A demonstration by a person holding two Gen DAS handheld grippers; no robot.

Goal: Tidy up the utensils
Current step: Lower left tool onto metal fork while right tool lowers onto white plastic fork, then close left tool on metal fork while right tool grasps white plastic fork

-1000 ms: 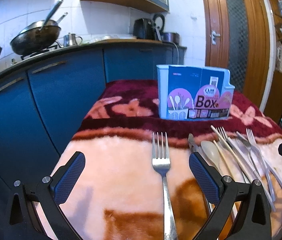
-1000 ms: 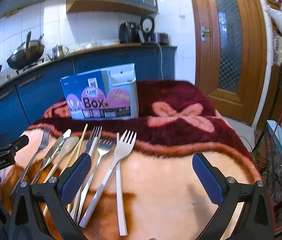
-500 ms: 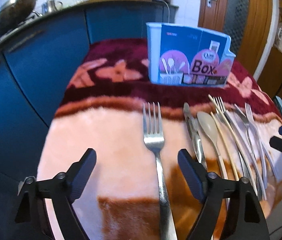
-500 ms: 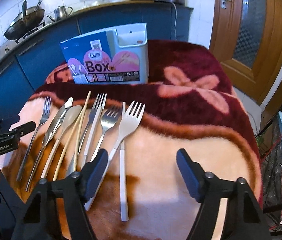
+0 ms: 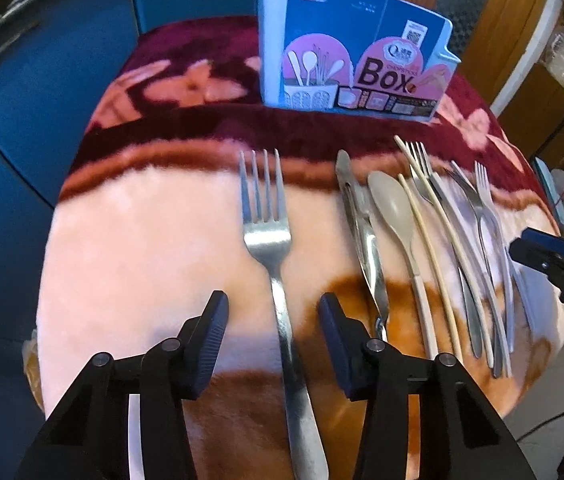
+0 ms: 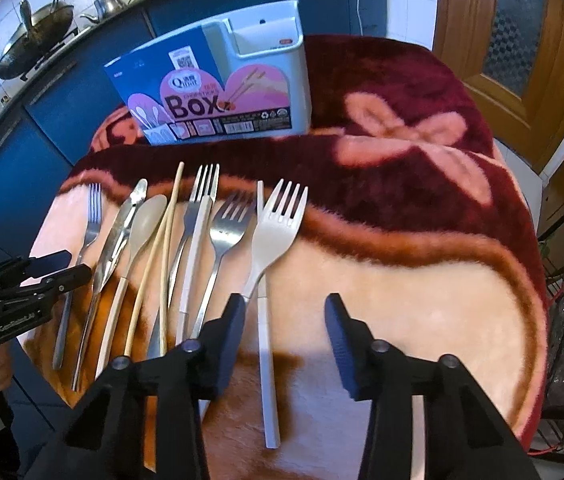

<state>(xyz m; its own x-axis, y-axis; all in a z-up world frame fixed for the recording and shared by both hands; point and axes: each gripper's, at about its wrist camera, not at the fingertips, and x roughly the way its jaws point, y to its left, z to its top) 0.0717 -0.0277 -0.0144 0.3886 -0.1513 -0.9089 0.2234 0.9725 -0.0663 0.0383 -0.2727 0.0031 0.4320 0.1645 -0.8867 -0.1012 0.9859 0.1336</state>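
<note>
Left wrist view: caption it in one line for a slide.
Left gripper jaws closing around a steel fork's handle, not yet touching, on a plush blanket; more cutlery alongside, utensil box behind.

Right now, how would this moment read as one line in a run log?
left gripper: closing astride steel fork handle | right gripper: closing astride white knife handle | nothing gripped yet | utensil box: upright behind

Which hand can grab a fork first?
Left, probably. The left gripper already straddles the lone steel fork's handle, jaws closing. The right gripper is closing over a white handle, off to one side.
</note>
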